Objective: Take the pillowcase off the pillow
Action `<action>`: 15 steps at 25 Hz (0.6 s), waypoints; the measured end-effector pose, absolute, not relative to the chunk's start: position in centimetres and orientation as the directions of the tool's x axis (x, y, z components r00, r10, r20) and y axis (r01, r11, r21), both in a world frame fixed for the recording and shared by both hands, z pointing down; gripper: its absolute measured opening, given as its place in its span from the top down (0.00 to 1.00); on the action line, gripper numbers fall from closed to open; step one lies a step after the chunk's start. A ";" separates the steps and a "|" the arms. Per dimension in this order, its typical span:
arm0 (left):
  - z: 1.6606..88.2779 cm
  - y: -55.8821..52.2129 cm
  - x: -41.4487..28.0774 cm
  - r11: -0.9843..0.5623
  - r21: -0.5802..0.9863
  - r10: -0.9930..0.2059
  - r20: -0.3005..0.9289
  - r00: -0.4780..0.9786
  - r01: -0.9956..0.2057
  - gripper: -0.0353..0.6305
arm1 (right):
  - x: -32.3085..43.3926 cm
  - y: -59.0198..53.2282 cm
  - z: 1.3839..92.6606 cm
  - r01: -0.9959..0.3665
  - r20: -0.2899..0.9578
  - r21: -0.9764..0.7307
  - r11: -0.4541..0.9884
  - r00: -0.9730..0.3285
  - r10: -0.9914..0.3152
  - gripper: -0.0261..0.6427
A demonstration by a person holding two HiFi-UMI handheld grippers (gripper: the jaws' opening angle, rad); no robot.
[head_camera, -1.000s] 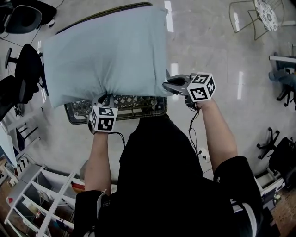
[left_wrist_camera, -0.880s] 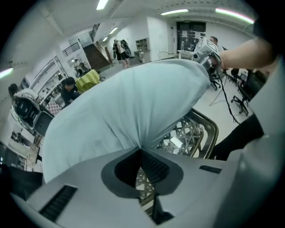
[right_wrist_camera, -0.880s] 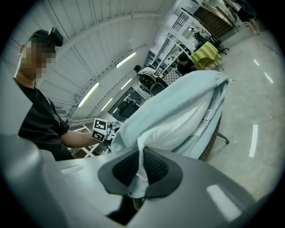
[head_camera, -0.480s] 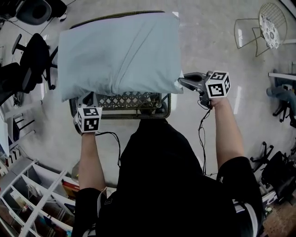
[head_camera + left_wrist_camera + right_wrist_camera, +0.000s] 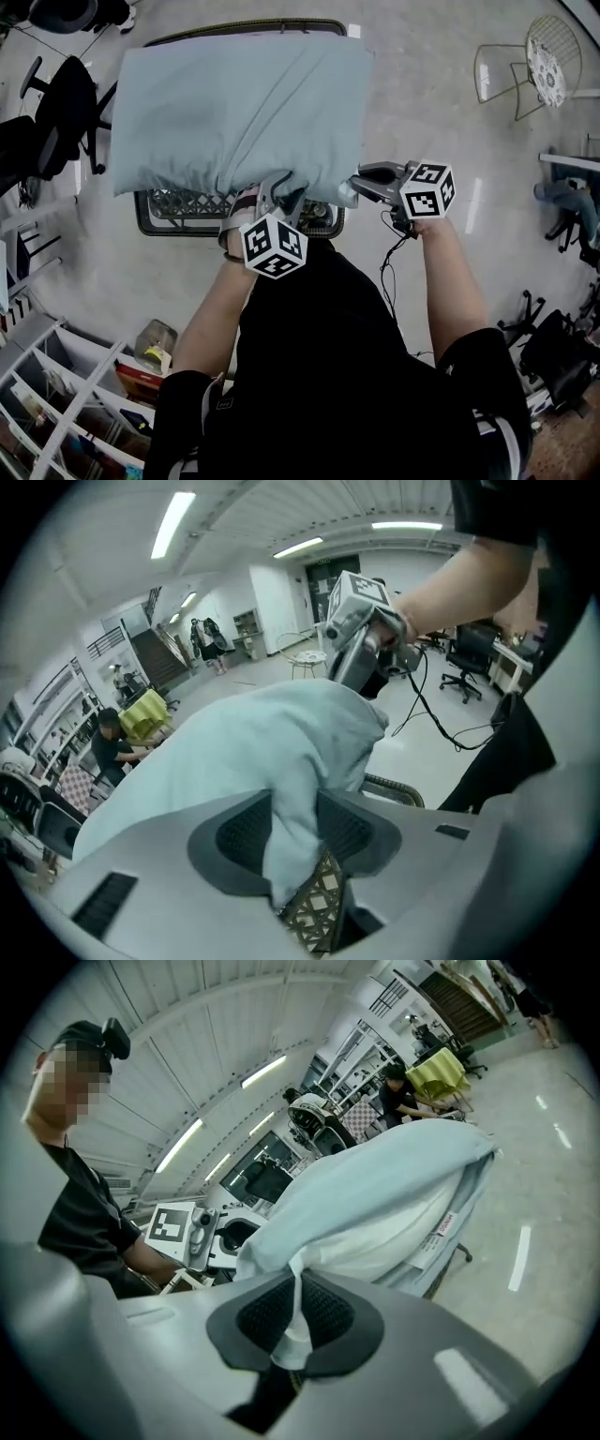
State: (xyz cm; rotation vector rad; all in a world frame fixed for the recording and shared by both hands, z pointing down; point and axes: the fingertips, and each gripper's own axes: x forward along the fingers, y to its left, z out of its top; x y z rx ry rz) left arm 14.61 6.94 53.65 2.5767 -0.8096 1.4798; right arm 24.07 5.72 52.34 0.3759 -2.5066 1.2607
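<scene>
left hand-held gripper (image 5: 277,193) jaws just opened, loose around a fold of pillowcase (image 5: 234,103) lower edge, right hand-held gripper (image 5: 360,178) clamped on white pillow (image 5: 394,1232) corner, basket (image 5: 187,204) below, bare floor (image 5: 441,94) all around

At the lower middle of the frame the right gripper (image 5: 292,1321) has its jaws closed on a thin pale fold at the near corner of the pillow (image 5: 398,1230). Whether that fold is case or inner cloth is unclear. The pale blue pillowcase (image 5: 375,1171) spreads from the jaws up to the centre right. Its open end at the right shows the white pillow and a small label (image 5: 442,1227). A person (image 5: 80,1213) in a black shirt fills the left edge. At the upper right a second person (image 5: 396,1091) sits by a yellow-green table (image 5: 439,1071), above a glossy floor (image 5: 544,1194).
</scene>
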 end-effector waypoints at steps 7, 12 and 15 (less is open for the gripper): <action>53.3 6.9 10.0 -0.865 -0.283 -0.432 0.839 0.329 -0.414 0.93 | 25.5 5.3 51.4 -0.349 0.340 -0.740 0.575 -0.932 -0.127 0.93; 53.1 6.4 6.6 -0.823 -0.240 -0.441 0.841 0.312 -0.516 0.93 | 26.2 5.1 50.9 -0.332 0.315 -0.745 0.579 -0.940 -0.132 0.93; 53.2 6.1 5.5 -0.802 -0.217 -0.443 0.840 0.312 -0.556 0.93 | 26.4 5.2 51.2 -0.335 0.313 -0.751 0.568 -0.939 -0.140 0.93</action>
